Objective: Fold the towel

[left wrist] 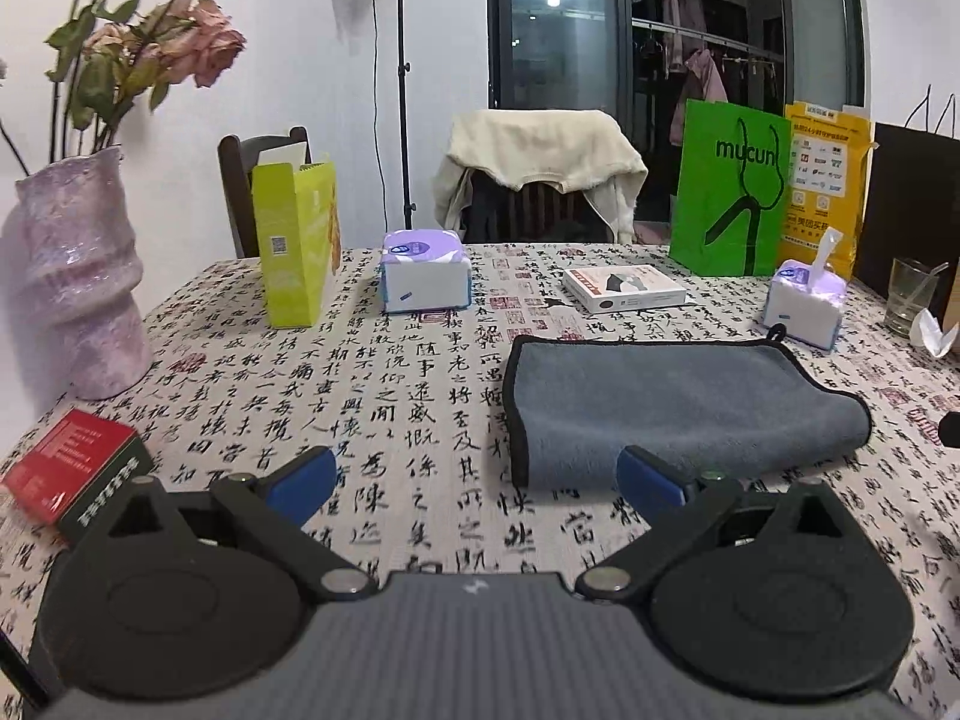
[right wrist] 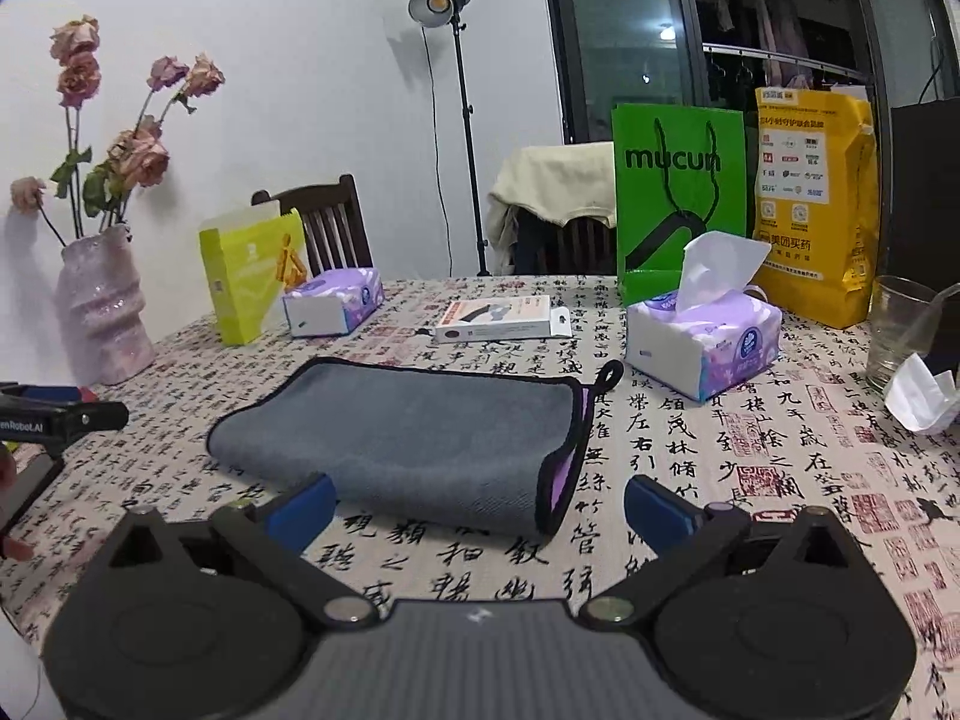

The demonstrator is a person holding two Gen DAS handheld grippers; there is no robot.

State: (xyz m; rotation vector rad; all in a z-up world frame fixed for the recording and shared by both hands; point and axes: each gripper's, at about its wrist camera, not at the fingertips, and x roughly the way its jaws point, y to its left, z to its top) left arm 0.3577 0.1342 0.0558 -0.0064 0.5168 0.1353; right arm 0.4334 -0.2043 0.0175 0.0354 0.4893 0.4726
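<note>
Left wrist view first: your left gripper point(left wrist: 474, 477) hovers low over the tablecloth point(left wrist: 384, 396) with its blue pads spread wide and nothing between them; its right pad sits just in front of the near edge of the grey towel point(left wrist: 678, 402), while the gap between the pads looks mostly at bare cloth to the towel's left. In the right wrist view your right gripper point(right wrist: 480, 501) is likewise spread wide and empty, its jaws bracketing the towel's near right corner, where the black-bound edges point(right wrist: 555, 468) gape and show a purple inner face; that open side is, I judge, the easiest place to pinch the stacked layers. The towel lies flat near the middle of the table, already doubled, its rounded fold on the side away from that corner; one more fold looks possible, or the job may be done. Further right stands an open tissue pack point(right wrist: 702, 348); beyond the towel lies a flat white box point(right wrist: 498, 318), so keep any sweep short. At the far edge stand the green bag point(right wrist: 678, 192) and, at the far left, a pink vase point(right wrist: 105, 306).
</note>
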